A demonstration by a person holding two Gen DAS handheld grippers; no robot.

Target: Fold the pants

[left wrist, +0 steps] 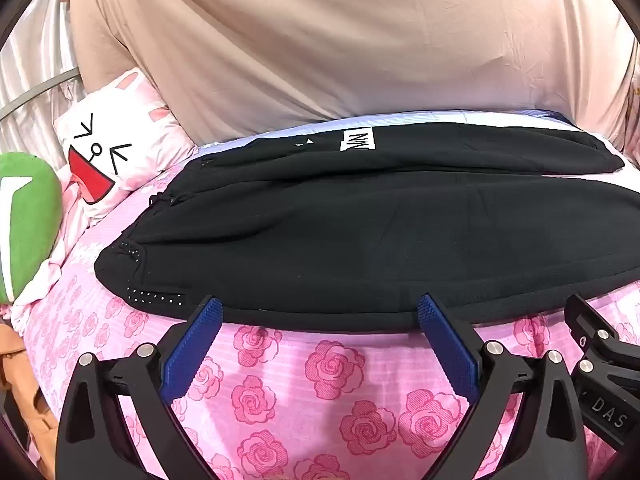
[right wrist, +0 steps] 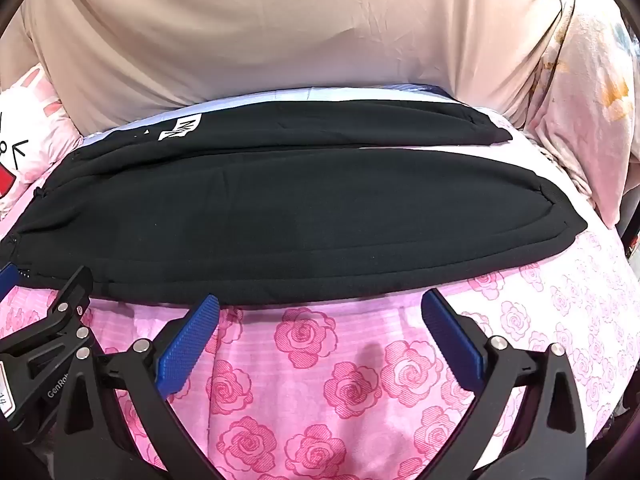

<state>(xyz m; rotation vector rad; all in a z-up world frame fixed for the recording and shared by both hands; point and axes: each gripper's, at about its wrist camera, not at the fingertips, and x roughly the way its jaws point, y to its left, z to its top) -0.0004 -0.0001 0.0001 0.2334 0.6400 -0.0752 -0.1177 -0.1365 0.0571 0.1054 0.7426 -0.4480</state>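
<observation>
— How were the grippers set?
— The left gripper (left wrist: 320, 316) and right gripper (right wrist: 320, 308) were held spread wide, nothing grasped, tips at the near edge of the pants (left wrist: 360, 232).
— And the pants?
— Laid flat across the sheet (left wrist: 304, 384), legs side by side. The near leg's edge was probably best pinched at both points and carried evenly over the far leg.

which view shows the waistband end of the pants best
The left wrist view: the black pants' waistband end, with drawstring and dotted trim, sits in full view. The right wrist view shows only its edge, cut off at the left border.
</observation>
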